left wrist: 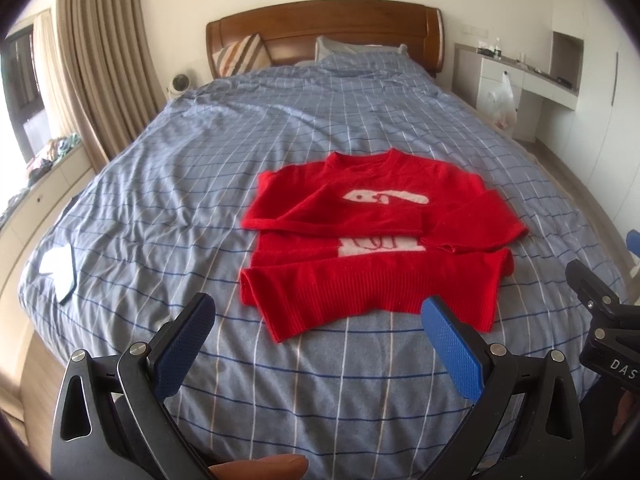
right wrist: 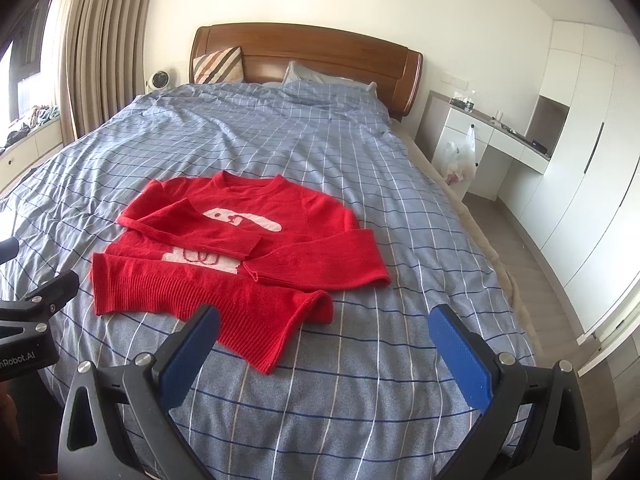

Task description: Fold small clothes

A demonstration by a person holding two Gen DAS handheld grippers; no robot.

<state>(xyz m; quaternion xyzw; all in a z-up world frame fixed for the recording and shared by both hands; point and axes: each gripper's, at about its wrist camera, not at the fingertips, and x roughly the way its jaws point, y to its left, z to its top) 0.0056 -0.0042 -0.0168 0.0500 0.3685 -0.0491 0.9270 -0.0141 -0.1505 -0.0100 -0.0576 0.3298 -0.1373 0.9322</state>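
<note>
A red knit sweater (left wrist: 372, 240) lies face up on the blue checked duvet (left wrist: 200, 184), in the half of the bed toward its foot edge and well apart from the pillows at the headboard (left wrist: 324, 28). Both sleeves are already crossed over the chest, partly covering the white motif; the ribbed hem (right wrist: 224, 304) points at the foot edge and is rumpled, with one corner turned under.

The left gripper (left wrist: 316, 332) hovers above the duvet just short of the hem, its blue pads spread wide and holding nothing. The right gripper (right wrist: 324, 344) is likewise spread wide and empty, near the hem's other corner.

The likely next step is pinching the hem corners and carrying them up to the collar (right wrist: 248, 182). Risks, as I judge them: the thick knit may bunch so a pad catches only the top layer, or grabs duvet cloth with it; uneven lifting could skew the fold; and dragging the hem could slide the loosely laid sleeves out of place.
</note>
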